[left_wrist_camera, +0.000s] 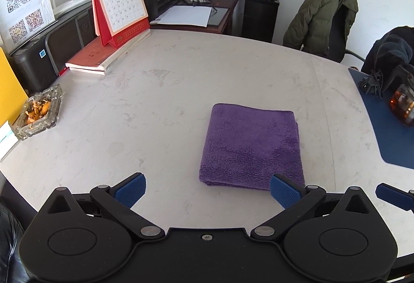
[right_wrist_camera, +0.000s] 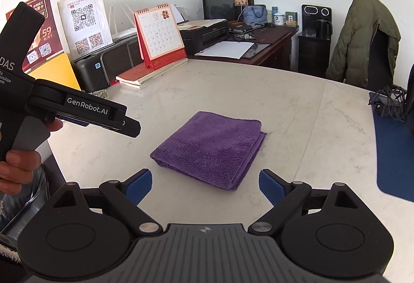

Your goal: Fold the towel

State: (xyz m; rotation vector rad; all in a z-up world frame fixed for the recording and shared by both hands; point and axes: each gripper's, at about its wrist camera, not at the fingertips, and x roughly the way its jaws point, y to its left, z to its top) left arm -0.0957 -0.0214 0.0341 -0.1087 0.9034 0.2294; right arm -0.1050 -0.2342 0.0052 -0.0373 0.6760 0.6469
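Lying on the worktop: the purple towel (left_wrist_camera: 249,147) rested flat on the pale marble worktop (left_wrist_camera: 155,101), already doubled into a compact, nearly square pad with stacked layers showing along one side.
Towel from left tongs: ahead and to the right; the left tongs (left_wrist_camera: 207,191) hung over bare worktop, with only the right-hand pad overlapping the towel's near right corner in that view.
Towel from right tongs: almost straight ahead, its near corner lying between the two blue pads of the right tongs (right_wrist_camera: 205,186) but clear of both.
Left tongs state: spread wide, nothing between the pads.
Right tongs state: spread wide as well, nothing gripped.
Towel axis: too near square to name a long side with confidence; in the right wrist view it sat turned corner-on, the layered open edges on the right side and the smooth fold along the left.
Nearer hand: the right tongs appeared better centred on the towel, though both hung just short of its near edge.
Judgement on progress: the fold looked finished or close to it; any further fold would probably call for pinching the layered edge.
Surroundings: a glass ashtray (left_wrist_camera: 38,114) at far left and a blue mat (left_wrist_camera: 388,135) at right, both well apart from the towel.
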